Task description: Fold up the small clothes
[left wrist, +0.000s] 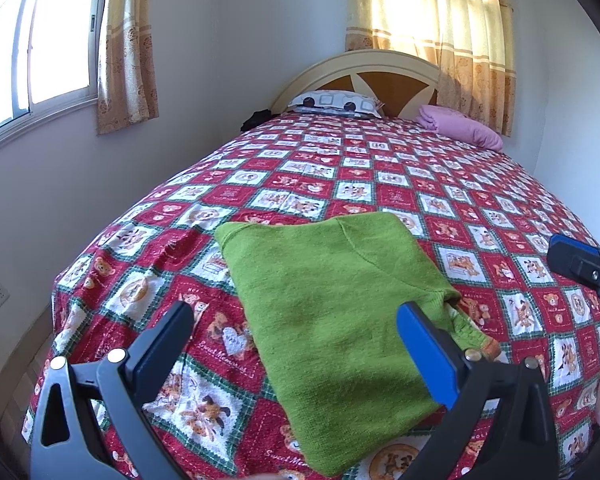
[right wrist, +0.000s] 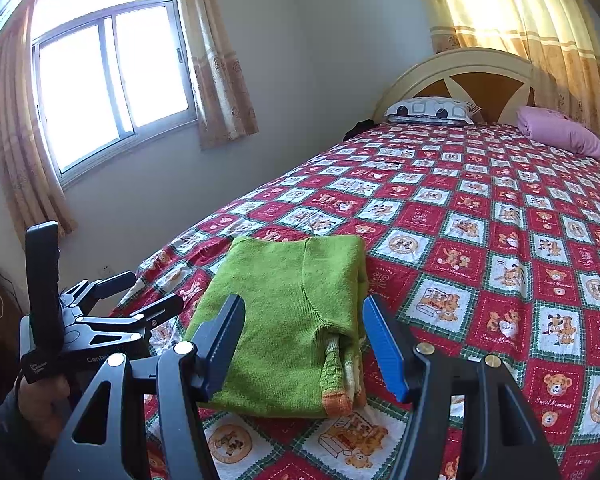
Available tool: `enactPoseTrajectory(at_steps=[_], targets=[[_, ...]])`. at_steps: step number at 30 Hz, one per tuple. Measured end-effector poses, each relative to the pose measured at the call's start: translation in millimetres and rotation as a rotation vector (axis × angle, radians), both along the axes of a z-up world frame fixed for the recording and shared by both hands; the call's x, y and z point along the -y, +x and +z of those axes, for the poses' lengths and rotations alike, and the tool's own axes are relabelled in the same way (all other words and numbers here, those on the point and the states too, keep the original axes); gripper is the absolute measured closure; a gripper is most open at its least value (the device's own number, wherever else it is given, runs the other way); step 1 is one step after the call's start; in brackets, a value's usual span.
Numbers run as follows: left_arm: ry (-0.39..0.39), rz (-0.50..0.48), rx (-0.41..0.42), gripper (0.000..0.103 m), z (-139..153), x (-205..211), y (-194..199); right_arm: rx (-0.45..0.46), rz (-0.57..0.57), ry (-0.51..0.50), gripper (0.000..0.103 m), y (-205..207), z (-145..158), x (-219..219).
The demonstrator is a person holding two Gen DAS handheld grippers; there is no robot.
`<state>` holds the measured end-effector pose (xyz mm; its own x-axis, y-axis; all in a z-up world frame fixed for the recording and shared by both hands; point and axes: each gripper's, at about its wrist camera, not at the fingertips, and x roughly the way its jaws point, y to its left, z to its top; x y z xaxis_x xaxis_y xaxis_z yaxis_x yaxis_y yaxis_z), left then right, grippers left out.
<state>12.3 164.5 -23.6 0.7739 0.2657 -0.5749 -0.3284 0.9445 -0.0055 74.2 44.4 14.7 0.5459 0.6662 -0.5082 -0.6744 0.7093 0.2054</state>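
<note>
Already the green sweater (right wrist: 288, 320) lies folded at six o'clock on the bed (right wrist: 480, 216), so both the left gripper (left wrist: 296, 344) and the right gripper (right wrist: 304, 344) hover apart, empty.

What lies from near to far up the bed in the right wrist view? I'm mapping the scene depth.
Right gripper → folded green sweater → open stretch of red patchwork bedspread → patterned pillow → arched headboard.

Right gripper (left wrist: 580, 268) cut off by frame edge.
</note>
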Motion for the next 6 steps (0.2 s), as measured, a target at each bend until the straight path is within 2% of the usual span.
enactPoseTrajectory(at_steps=[6], targets=[[0.048, 0.001, 0.009, 0.000, -1.7, 2.3, -1.5, -0.001, 0.005, -0.002, 0.040, -1.4, -0.8, -0.7]])
